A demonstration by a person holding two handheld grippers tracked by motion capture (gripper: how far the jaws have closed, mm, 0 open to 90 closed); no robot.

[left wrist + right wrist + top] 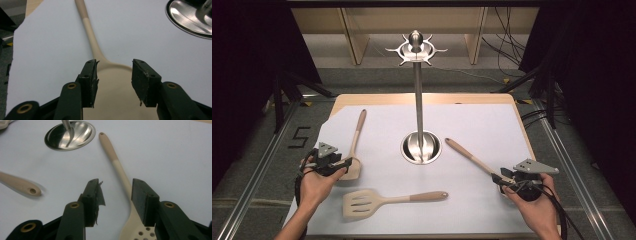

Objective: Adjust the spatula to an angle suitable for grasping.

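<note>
Three cream utensils with tan handle ends lie on the white sheet. A solid spoon (356,141) lies at the left, a slotted spatula (384,201) at the front, and a perforated spoon (469,156) at the right. My left gripper (343,165) hovers open over the solid spoon's head (113,85), one jaw on either side of it. My right gripper (500,179) is open too. The perforated spoon's neck (125,182) runs between its jaws, close to the right one, with the holed head (140,233) below.
A steel utensil stand rises mid-table from a round base (421,150), topped by a ring of hooks (416,50). The base also shows in the left gripper view (190,17) and the right gripper view (82,133). The spatula's handle tip (22,187) lies left of the right gripper.
</note>
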